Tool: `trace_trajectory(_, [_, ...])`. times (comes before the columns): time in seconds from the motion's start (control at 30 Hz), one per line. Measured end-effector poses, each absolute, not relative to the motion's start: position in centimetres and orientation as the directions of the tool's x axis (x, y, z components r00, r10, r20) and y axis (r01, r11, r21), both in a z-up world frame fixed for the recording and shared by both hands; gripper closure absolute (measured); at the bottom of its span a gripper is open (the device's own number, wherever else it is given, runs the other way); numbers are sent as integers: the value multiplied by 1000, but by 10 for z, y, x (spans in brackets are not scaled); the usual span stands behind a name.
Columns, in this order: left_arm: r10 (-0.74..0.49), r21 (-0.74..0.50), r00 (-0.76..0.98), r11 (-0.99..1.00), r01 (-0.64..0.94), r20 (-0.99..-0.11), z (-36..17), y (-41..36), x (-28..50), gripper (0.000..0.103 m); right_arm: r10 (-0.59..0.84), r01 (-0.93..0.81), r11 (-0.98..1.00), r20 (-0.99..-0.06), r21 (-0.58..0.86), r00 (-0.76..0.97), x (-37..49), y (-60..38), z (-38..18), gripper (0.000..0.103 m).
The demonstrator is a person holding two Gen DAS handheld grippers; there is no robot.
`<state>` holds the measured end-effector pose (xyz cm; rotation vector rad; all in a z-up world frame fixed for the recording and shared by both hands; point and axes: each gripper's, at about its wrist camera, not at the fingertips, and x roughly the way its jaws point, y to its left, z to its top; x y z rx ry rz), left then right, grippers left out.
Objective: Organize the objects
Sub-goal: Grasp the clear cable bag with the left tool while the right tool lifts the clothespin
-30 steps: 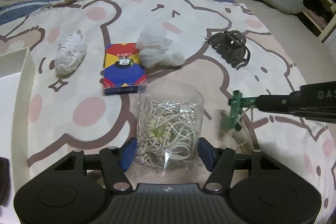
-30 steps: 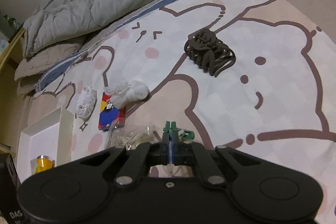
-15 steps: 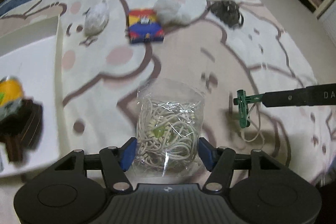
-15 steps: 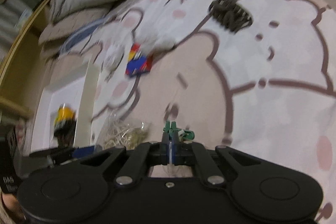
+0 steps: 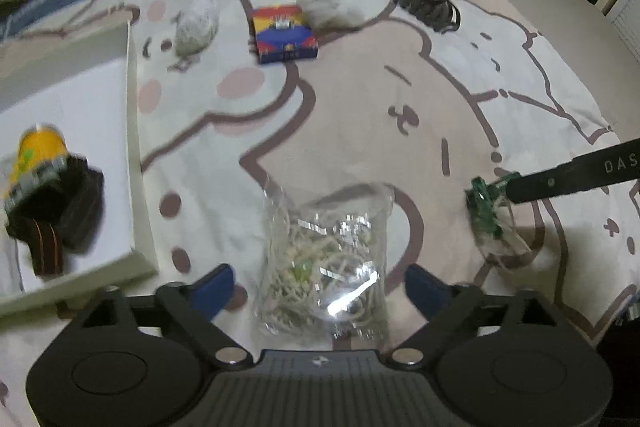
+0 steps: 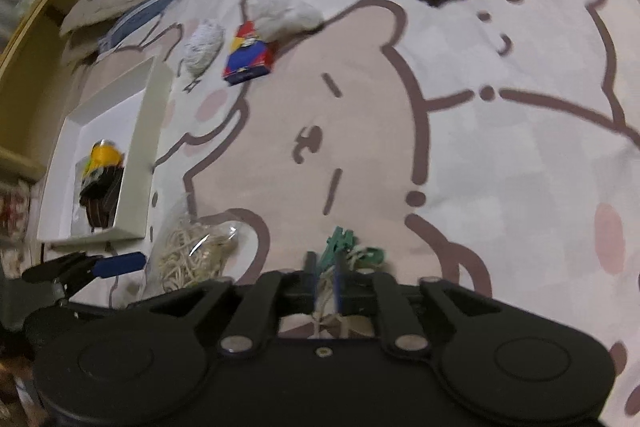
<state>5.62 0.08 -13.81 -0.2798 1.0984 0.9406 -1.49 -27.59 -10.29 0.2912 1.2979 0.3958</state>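
A carrying step is judged to be in hand: two items are held above the bed and are probably bound for the white tray (image 5: 134,155), where a yellow-capped item (image 5: 38,147) and a dark strapped object (image 5: 60,211) already lie.

The left gripper (image 5: 316,287) is seen with its blue-padded fingers (image 5: 212,285) spread wide, and the clear bag of pale cords (image 5: 324,267) sits between them; whether the pads actually touch the bag cannot be told from these views. The tray lies to the left of this gripper and slightly ahead of it, with its near corner close to the left finger.

The right gripper (image 6: 326,281) is closed to a narrow gap on a small green clip with pale string (image 6: 344,247), which projects just ahead of the fingertips. In the left wrist view the same gripper (image 5: 508,187) is seen reaching in from the right, level and roughly sideways.

Far ahead of both grippers, a blue and red card box (image 5: 285,34), two white wads (image 5: 198,23), and a dark claw hair clip (image 5: 430,1) are left on the bedspread.

The next move is judged to call for a leftward shift over the tray wall before either item is let go, with the limp bag kept from snagging on the rim.
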Motion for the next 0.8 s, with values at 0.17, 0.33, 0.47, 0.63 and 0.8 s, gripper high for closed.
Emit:
trace_trajectory(0.17, [527,274,115,602,-750,-842,-139,5,62,3,425,-48,904,-882,424,206,-15,-279,-110,68])
trace_trajectory(0.33, [524,290,97,605,-741,-846,-144,9,65,1,378,-3,923,-907,384,184,-15,-276,-119,57])
trace_trajectory(0.47, [498,272,86,600,-752,-863,-148,15,66,0,365,47,925,-916,377,169,-14,-274,-128,57])
trace_trajectory(0.63, [467,244,63,567,-787,-882,-153,24,64,0,316,34,945,-934,326,168,-11,-265,-141,56])
trace_trajectory(0.8, [450,235,54,561,-794,-891,-159,30,67,0,283,-72,959,-941,275,187,-13,-252,-138,69])
